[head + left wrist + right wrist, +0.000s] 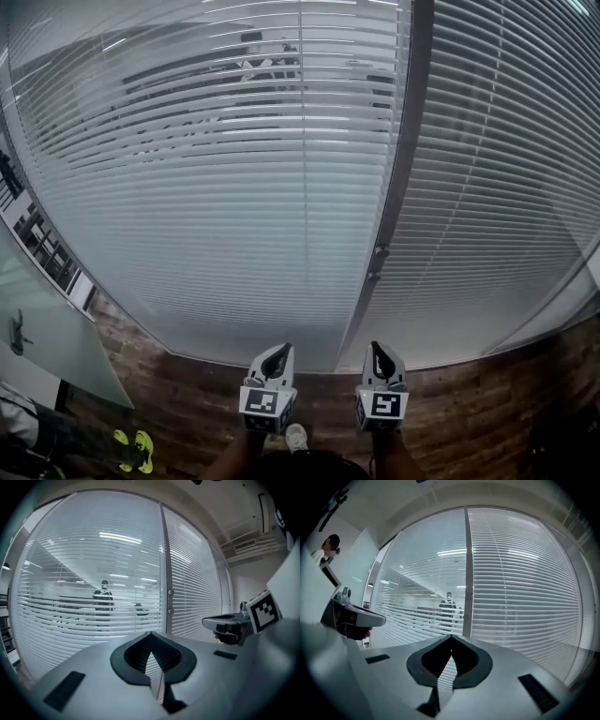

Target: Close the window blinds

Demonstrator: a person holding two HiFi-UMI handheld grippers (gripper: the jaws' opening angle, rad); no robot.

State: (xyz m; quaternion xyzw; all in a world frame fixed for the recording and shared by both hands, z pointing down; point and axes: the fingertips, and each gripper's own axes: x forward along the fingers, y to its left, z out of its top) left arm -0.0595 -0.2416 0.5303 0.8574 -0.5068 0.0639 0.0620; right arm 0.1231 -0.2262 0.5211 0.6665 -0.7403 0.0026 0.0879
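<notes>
Right gripper (pixel 379 349), pressed together empty like left gripper (pixel 280 348), is sitting nearer the knobs (pixel 379 251) straight ahead on the post (pixel 403 141).

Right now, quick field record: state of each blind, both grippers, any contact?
left blind: slats open, a person visible through them
right blind: slats nearly shut, little shows through
post: divides the two blinds
left gripper: shut, empty, held low, touching nothing
right gripper: shut, empty, held low, touching nothing
task: not begun
</notes>
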